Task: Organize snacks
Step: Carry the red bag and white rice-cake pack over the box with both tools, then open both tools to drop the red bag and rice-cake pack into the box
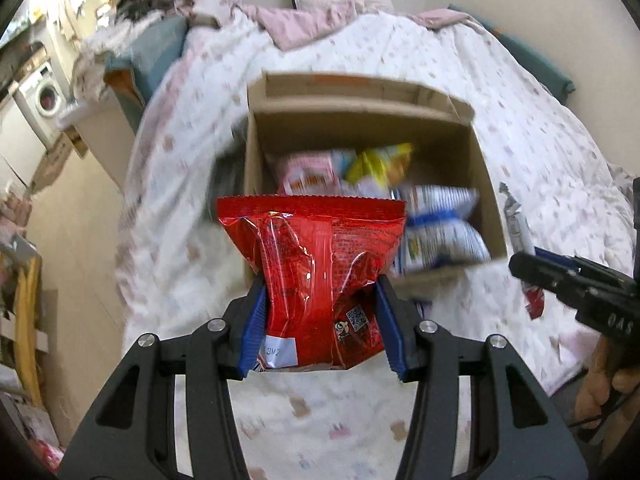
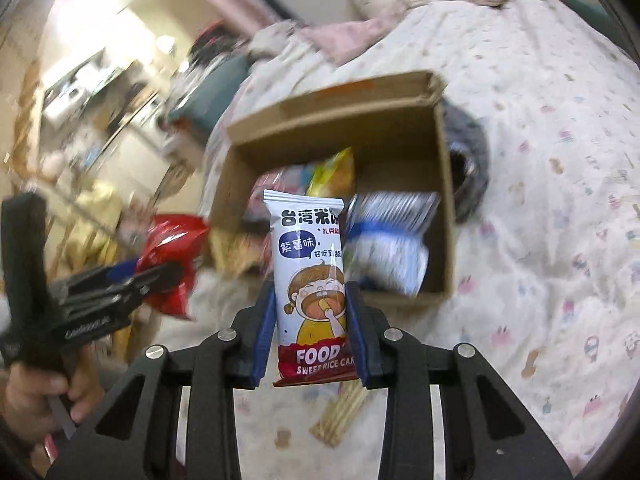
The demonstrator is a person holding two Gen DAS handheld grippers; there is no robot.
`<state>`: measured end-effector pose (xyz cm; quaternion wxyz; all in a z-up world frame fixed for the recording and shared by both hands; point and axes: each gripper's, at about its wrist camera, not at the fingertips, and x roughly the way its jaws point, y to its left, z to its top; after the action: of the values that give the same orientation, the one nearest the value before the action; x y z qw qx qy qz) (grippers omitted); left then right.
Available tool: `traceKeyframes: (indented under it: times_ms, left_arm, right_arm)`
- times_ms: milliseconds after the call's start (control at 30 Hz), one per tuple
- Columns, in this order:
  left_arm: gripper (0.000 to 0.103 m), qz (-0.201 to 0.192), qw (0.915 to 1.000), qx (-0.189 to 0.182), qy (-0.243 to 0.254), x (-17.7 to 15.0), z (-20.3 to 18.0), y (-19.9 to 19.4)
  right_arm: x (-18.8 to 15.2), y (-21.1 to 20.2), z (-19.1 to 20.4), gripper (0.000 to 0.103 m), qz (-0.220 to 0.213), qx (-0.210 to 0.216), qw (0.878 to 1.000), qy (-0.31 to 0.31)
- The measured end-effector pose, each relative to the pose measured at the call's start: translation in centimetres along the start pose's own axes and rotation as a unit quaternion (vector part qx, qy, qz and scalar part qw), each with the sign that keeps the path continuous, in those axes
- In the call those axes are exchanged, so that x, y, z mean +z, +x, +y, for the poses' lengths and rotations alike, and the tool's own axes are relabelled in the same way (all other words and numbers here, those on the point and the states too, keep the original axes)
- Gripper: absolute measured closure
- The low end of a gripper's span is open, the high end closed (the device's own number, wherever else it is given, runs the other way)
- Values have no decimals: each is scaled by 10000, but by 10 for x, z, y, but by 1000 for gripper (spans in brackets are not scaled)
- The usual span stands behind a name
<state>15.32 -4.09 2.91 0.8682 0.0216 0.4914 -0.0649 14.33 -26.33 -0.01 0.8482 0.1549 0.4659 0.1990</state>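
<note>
Red snack bag (image 1: 320, 280): pinched at its lower half by the left gripper (image 1: 320, 328), serrated top edge pointing away from the camera; it hangs in the air just short of the box's near wall.
Rice cake packet (image 2: 310, 280): a white sweet rice cake wrapper with a cartoon child, held upright in the right gripper (image 2: 310, 336), long axis running along the fingers towards the box.
Left gripper state: jaws part closed, blue pads pressing both sides of the red bag, which bulges between them.
Right gripper state: jaws narrow, clamped on the packet's lower sides.
Cardboard box (image 1: 256, 152): open-topped, on the bed quilt (image 1: 520, 120), already holding a pink packet (image 1: 308, 172), a yellow packet (image 1: 380, 164) and a blue-and-white bag (image 1: 440, 224).
Key relation: the box opening lies ahead of and below both grippers; the free floor space seems to be at its far right corner, so each item likely has to clear the near wall before release.
Nearer hand: hard to call; both packs sit just before the near edge.
Left view only: a small wrapped snack (image 1: 516, 220) on the quilt right of the box.
Right view only: a dark grey object (image 2: 468, 160) behind the box's right wall, and biscuit sticks (image 2: 340, 416) lying on the quilt under the gripper.
</note>
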Motion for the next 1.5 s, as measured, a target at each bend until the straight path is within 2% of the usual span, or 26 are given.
traceKeyframes:
  times_ms: [100,200,367,433,500,600,900,1333,1500]
  left_arm:
    - [57,-185,9998,92,-79,25,4,4]
    - [57,-412,9989,168,-155,44,8,13]
    - [57,-731,9970,124,-218,49,13,33]
    - [57,-637,9977,147,-194,48,12,43]
    - [57,-527,9985,-33,-134,49,9,49]
    - [57,-677,9976,145,13,49,7,49]
    - [56,-764,9970,132,-60,50,7,49]
    - [55,-640,9979,99,-91,47,4,53]
    - [54,-601,9981,110,-113,45,6,55]
  right_arm:
    - [29,8,-12,68,-61,-32,9994,342]
    - [46,16,-15,68,-116,-94,9994,322]
    - [55,35,-25,68,-292,-222,9987,348]
    - [53,41,-30,68,-248,-355,9982,404]
    - [55,47,-34,68,-219,-347,9981,470]
    - [57,52,-39,68,-163,-347,9979,515]
    - [56,67,-35,68,36,-312,9986,437]
    - [55,66,-41,68,34,-293,9979,571]
    - [54,70,-42,65,168,-346,9973,618]
